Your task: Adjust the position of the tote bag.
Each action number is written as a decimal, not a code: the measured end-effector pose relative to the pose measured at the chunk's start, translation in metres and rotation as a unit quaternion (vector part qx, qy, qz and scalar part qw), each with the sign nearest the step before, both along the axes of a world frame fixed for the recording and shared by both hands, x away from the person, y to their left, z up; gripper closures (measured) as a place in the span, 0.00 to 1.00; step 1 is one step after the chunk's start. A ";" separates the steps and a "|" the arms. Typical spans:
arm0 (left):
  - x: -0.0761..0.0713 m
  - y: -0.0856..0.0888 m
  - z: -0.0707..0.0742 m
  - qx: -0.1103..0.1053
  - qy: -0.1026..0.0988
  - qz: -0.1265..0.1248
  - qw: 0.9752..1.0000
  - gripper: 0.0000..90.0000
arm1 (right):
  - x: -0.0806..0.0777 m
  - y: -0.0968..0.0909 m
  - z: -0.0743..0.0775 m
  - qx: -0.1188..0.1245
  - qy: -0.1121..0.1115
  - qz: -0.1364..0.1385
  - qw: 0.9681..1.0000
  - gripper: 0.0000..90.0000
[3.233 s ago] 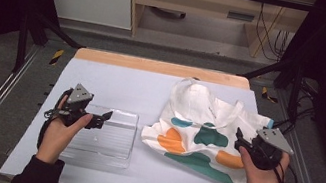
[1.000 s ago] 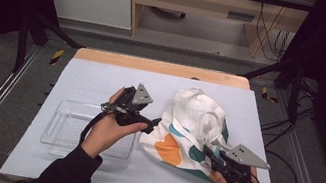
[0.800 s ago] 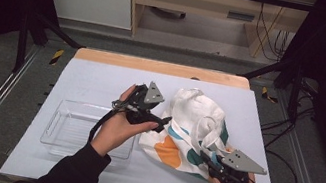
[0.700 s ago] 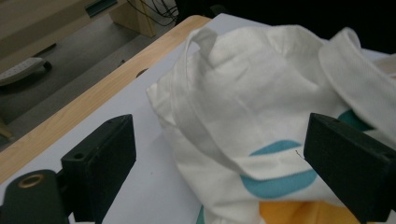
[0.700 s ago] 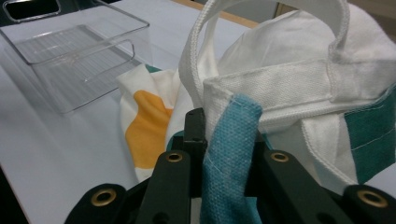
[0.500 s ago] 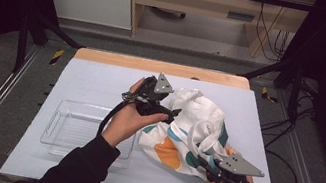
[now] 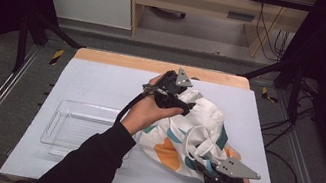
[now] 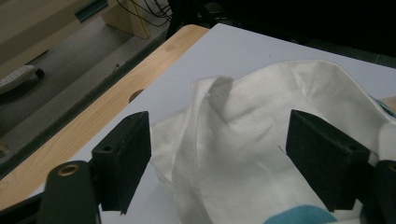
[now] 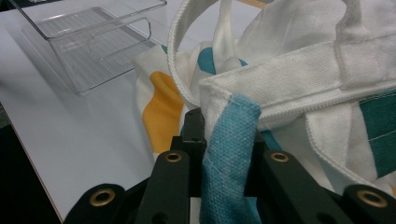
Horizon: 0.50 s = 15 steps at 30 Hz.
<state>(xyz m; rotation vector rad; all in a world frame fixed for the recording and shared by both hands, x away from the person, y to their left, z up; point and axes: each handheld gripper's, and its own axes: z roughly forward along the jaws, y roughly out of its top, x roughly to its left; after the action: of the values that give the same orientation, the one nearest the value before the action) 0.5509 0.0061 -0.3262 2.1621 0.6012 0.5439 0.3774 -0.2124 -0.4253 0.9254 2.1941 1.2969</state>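
**Tote bag, both claws engaged**

High view: the printed tote bag (image 7: 196,135) lay bunched on the white desk (image 7: 102,78), right of the clear tray (image 7: 74,126). The left claw (image 7: 187,107) had crossed from the tray to the bag's far edge. The right claw (image 7: 203,167), half hidden under its plate, was at the near edge.

Left gripper view: jaws apart and just closing, white cloth between them, unpressed.

Right gripper view: jaws clamped on the teal hem. No legible writing.

One bag (image 7: 197,133), one clear bin (image 7: 74,125)
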 end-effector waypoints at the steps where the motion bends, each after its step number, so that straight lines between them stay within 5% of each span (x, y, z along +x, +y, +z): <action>1: 0.003 -0.002 -0.001 0.000 0.002 0.000 1.000 0.25 | 0.000 0.000 0.000 -0.001 0.000 0.001 1.000 0.87; 9: 0.009 -0.018 -0.006 0.012 0.007 -0.001 1.000 0.46 | -0.005 0.000 -0.002 -0.015 0.002 0.014 1.000 0.87; 12: 0.008 -0.020 -0.008 0.022 0.004 -0.004 1.000 0.60 | -0.009 0.000 -0.004 -0.022 0.004 0.021 1.000 0.87; 15: 0.005 -0.018 -0.006 0.047 -0.020 -0.008 0.999 0.79 | -0.011 -0.001 -0.006 -0.026 0.005 0.022 0.999 0.87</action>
<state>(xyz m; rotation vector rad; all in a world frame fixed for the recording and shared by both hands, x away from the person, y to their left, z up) 0.5555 -0.0122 -0.3325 2.2364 0.5444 0.6166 0.3666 -0.2133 -0.4309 0.8709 2.2573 1.2510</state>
